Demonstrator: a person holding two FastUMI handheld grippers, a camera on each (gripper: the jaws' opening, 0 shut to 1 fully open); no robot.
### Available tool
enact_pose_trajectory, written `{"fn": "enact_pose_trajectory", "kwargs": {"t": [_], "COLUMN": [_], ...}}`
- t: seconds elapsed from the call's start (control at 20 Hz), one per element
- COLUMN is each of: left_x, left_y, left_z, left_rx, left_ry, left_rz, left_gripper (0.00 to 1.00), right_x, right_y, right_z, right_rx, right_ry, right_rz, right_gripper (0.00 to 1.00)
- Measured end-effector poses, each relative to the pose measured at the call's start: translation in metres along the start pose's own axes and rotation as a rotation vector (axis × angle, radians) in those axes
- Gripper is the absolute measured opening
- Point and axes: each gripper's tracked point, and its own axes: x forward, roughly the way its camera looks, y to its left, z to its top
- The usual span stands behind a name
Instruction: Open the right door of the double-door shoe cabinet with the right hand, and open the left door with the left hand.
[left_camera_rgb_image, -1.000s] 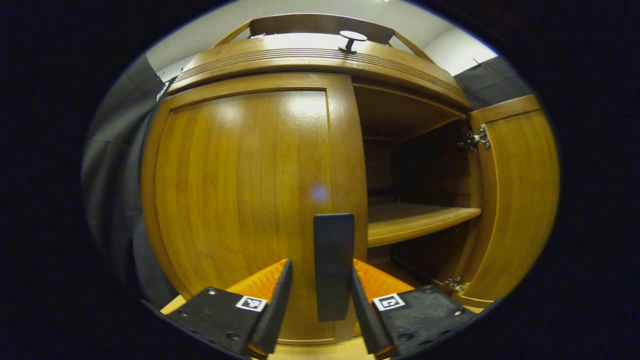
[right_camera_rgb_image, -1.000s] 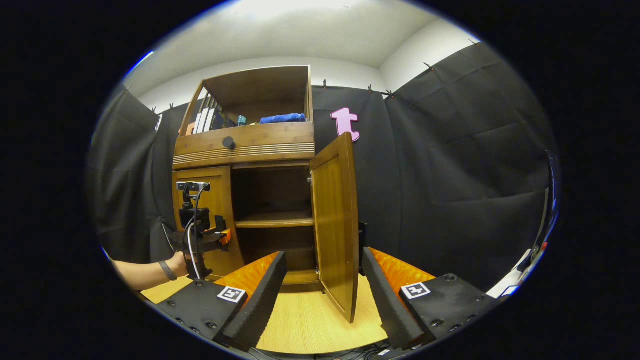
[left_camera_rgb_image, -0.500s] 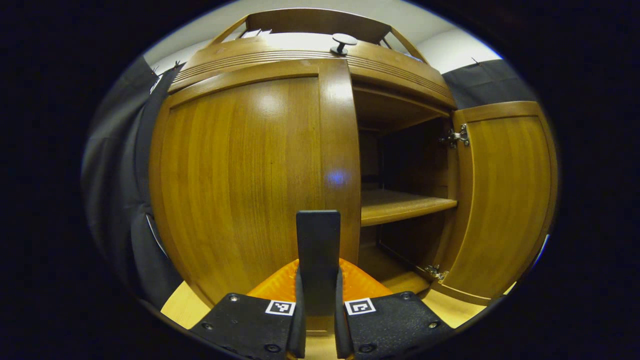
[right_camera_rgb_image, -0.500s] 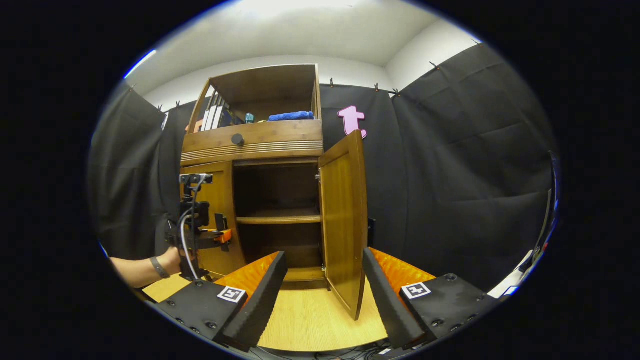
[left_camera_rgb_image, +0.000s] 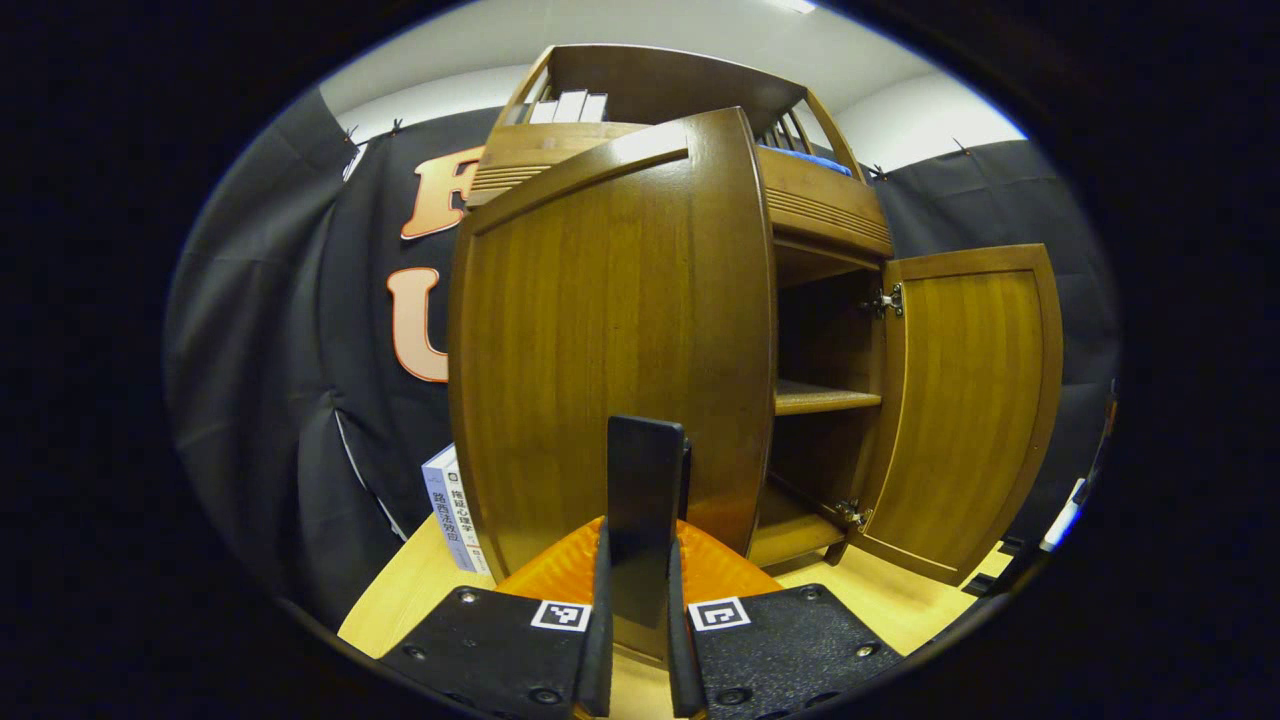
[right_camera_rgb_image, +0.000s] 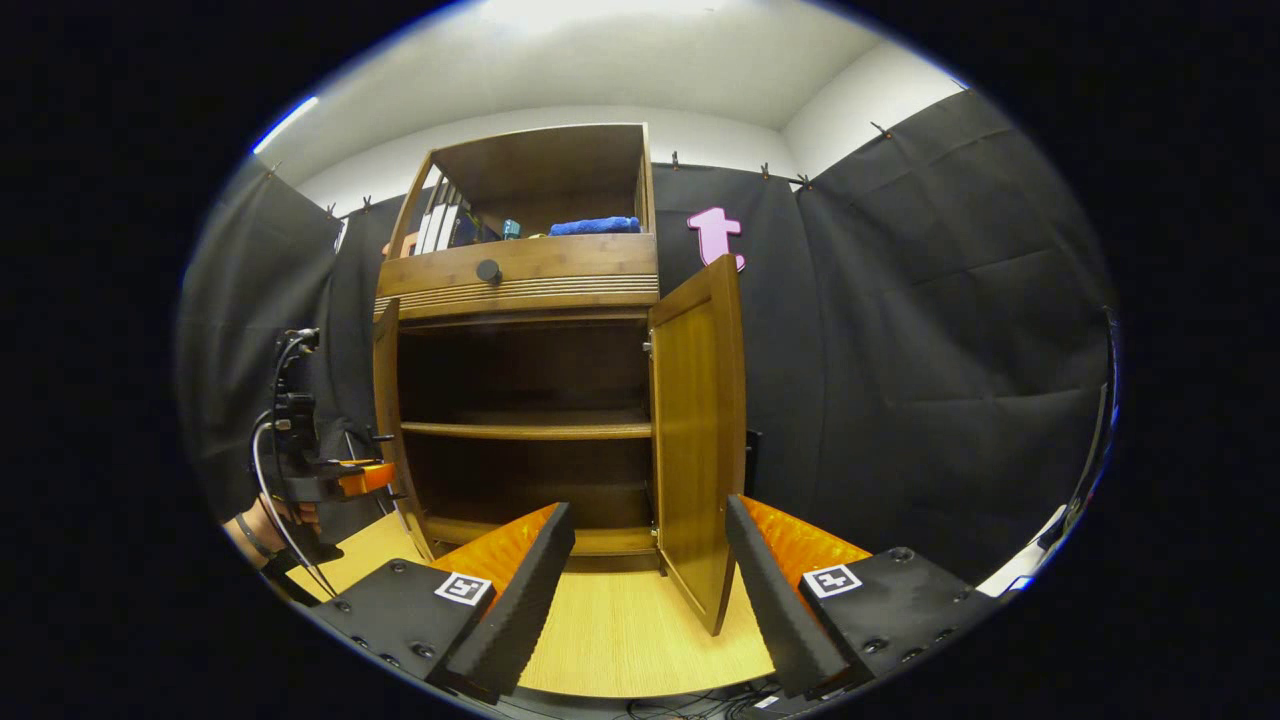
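Shoe cabinet (right_camera_rgb_image: 520, 290): centre left of the right gripper view, standing on a light wooden floor (right_camera_rgb_image: 630, 630); both doors stand open.
Lower compartment: one shelf (right_camera_rgb_image: 525, 430) across the middle; the spaces above and below it are dark, and I cannot tell whether anything lies in them.
Top compartment (right_camera_rgb_image: 530, 190): upright books (right_camera_rgb_image: 435, 228) at its left side, a folded blue cloth (right_camera_rgb_image: 595, 226) at its right, a small teal thing between them.
Drawer front: round dark knob (right_camera_rgb_image: 488, 270) under the top compartment.
Left door (left_camera_rgb_image: 615, 340): centre of the left gripper view, swung out; its dark handle (left_camera_rgb_image: 645, 500) sits low in the frame.
Right door (right_camera_rgb_image: 700, 450): swung out toward the camera, just right of centre.
Left gripper (left_camera_rgb_image: 637, 620): both fingers pressed against the handle, clamped on it.
Right gripper (right_camera_rgb_image: 650, 590): jaws wide apart, holding nothing, the right door's lower edge seen between them.
Book (left_camera_rgb_image: 452, 510): lower left of the left gripper view, standing beside the cabinet.
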Motion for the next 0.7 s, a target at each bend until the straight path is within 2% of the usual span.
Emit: {"fn": "enact_pose_trajectory", "kwargs": {"t": [0.15,0.55,0.7], "left_x": [-0.018,-0.051,-0.055], "left_y": [0.018,0.062,0.077], "left_z": [0.002,0.003,-0.007], "left_rx": [0.007,0.018,-0.001], "left_ry": [-0.012,-0.05,-0.031], "left_rz": [0.025,0.197,0.211], "left_gripper": [0.22,0.18,0.16], "right_x": [-0.002,0.003,0.007], "right_y": [0.007,0.011,0.011], "right_z": [-0.001,-0.01,-0.013], "right_rx": [-0.004,0.013,0.024], "right_ry": [-0.002,0.016,0.022], "right_rz": [0.015,0.018,0.016], "right_gripper": [0.98,0.98,0.98]}}
